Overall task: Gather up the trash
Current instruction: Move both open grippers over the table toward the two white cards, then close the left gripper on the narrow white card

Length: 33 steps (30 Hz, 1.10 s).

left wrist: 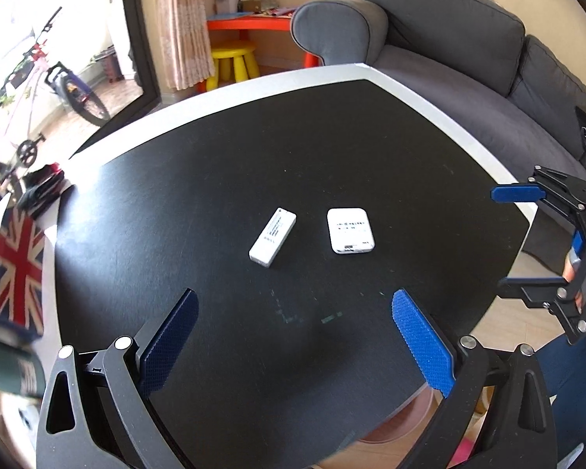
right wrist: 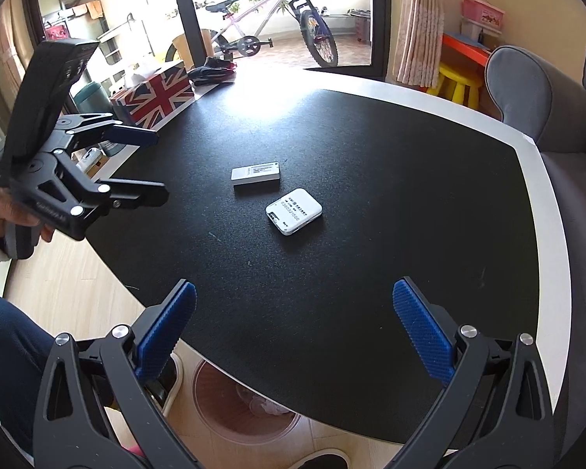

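Observation:
Two small white items lie near the middle of the black table [left wrist: 441, 109]: a long slim stick [left wrist: 272, 237] and a flat squarish device [left wrist: 350, 230] with printed text. From the right wrist view, the stick [right wrist: 256, 174] lies just behind the device [right wrist: 293, 211]. My left gripper [left wrist: 293, 336] hovers open over the near table edge, short of both items, with nothing between its blue pads. My right gripper [right wrist: 293, 324] is likewise open and holds nothing. Each gripper shows in the other's view: the right gripper [left wrist: 523, 240] at the right edge, the left gripper [right wrist: 152, 164] at the left.
A translucent bin [right wrist: 246, 402] with crumpled scraps stands on the floor under the near table edge. A Union Jack box [right wrist: 156, 95] and dark cloth [right wrist: 213, 72] sit at the table's left side. A grey sofa [left wrist: 468, 58] borders the right. A hand [right wrist: 4, 215] holds the left gripper.

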Motion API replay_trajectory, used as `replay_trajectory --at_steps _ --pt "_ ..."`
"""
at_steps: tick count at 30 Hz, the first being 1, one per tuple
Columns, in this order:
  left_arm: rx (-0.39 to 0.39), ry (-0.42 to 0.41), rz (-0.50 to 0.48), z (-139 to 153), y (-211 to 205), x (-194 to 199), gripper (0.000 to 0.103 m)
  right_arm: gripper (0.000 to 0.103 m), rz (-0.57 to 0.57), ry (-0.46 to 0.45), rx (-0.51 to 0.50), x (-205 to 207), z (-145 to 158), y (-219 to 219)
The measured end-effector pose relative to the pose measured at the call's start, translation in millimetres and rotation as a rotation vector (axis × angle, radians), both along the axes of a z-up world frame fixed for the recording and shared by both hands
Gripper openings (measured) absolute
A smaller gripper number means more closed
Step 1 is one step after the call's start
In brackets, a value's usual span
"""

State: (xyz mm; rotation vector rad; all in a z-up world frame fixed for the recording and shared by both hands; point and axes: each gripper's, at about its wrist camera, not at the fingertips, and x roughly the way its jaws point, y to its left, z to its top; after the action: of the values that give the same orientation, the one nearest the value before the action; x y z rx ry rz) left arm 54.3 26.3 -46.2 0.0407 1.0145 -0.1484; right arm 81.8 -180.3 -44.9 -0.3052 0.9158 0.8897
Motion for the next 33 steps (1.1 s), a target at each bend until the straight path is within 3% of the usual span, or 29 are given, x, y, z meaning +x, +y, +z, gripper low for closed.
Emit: replay_trajectory --at_steps 17,24,28,30,33 --pt "0.064 0.092 -0.165 -43.5 4.7 65.6 0.095 0.099 -0.017 0.023 -0.013 6.6 -15.9 -8.9" --pt "0.052 0.131 -0.186 -56.3 7.0 72.6 0.053 0.099 -0.011 0.032 -0.028 7.9 -21.8 -6.7" --pt "0.051 0.117 -0.176 -54.2 9.4 72.0 0.038 0.099 -0.009 0.038 -0.032 9.3 -24.0 -4.5" --pt "0.054 0.114 -0.172 -53.3 9.5 69.8 0.023 0.099 -0.008 0.037 -0.033 9.7 -24.4 -4.0" --pt "0.059 0.12 -0.167 -53.3 8.6 67.5 0.019 0.099 -0.008 0.038 -0.033 10.0 -25.3 -2.4"
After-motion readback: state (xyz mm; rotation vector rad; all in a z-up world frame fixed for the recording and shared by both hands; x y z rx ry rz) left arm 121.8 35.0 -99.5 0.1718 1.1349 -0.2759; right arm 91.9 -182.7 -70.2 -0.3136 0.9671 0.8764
